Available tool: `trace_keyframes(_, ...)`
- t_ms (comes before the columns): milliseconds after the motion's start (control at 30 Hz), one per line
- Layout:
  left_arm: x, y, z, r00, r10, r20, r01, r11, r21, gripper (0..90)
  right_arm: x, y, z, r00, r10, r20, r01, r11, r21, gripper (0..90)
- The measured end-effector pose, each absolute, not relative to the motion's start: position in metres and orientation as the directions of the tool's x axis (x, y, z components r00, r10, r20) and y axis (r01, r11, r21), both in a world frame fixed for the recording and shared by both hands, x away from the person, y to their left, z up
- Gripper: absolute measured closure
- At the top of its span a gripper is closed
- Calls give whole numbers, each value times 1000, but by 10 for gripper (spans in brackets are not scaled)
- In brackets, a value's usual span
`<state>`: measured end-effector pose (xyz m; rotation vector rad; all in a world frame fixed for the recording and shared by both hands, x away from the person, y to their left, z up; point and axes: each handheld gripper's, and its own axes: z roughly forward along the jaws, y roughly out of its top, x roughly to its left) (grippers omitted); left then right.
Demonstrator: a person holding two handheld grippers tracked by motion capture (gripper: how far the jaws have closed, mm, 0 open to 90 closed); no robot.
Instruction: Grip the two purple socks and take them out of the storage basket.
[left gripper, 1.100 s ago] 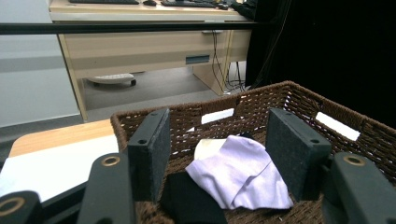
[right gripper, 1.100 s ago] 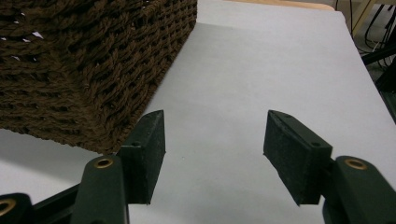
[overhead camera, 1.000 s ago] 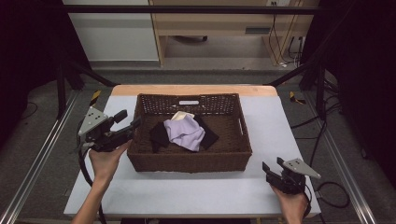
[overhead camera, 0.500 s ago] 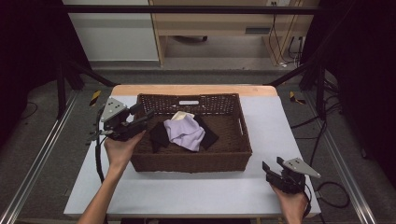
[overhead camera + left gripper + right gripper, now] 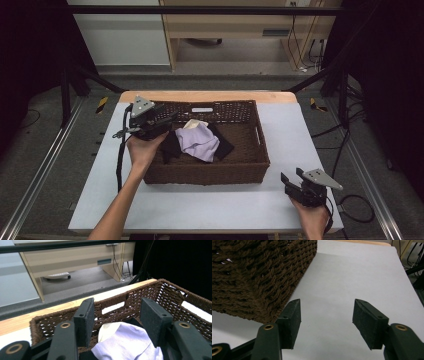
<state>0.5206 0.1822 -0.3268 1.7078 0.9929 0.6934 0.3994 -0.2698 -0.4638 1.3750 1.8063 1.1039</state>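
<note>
Left hand-held gripper (image 5: 167, 120) hangs over the near-left corner of a brown wicker basket (image 5: 250, 165), its two black jaws spread wide and holding nothing, aimed at a pale lilac cloth (image 5: 199, 142) that lies heaped in the middle of the basket; in the left gripper view the same cloth (image 5: 127, 346) sits low between the open jaws, just beyond their tips, with a cream piece (image 5: 110, 330) peeking out from under its far edge. Dark garments (image 5: 170, 146) lie to either side of the lilac one and partly beneath it. By its look the cloth is light, limp and easily bunched, so it should give no resistance to the jaws but may sag, unfold or drag a neighbouring garment along when lifted. A raised fold near the top of the heap looks the surest place to pinch, clear of the dark fabric and of the woven wall behind. Any hold taken too shallow on a single thin layer could slip free. Right hand-held gripper (image 5: 292, 182) rests at the near-right edge of the white tabletop (image 5: 300, 125), its jaws likewise parted and empty, with the corner of the basket (image 5: 257, 277) just off to one side in the right gripper view.
</note>
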Motion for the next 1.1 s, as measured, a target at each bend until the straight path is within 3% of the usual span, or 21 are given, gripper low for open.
trace_keyframes(700,569,151,-356,460,887,48,402,-256,879,469,401,-271,-464,-277,961,19,454,113,884,408)
trace_keyframes(1100,587,146,-378,459,888,18,531,-291,796,379,402,-270,-464,-277,961,15,455,117,883,407)
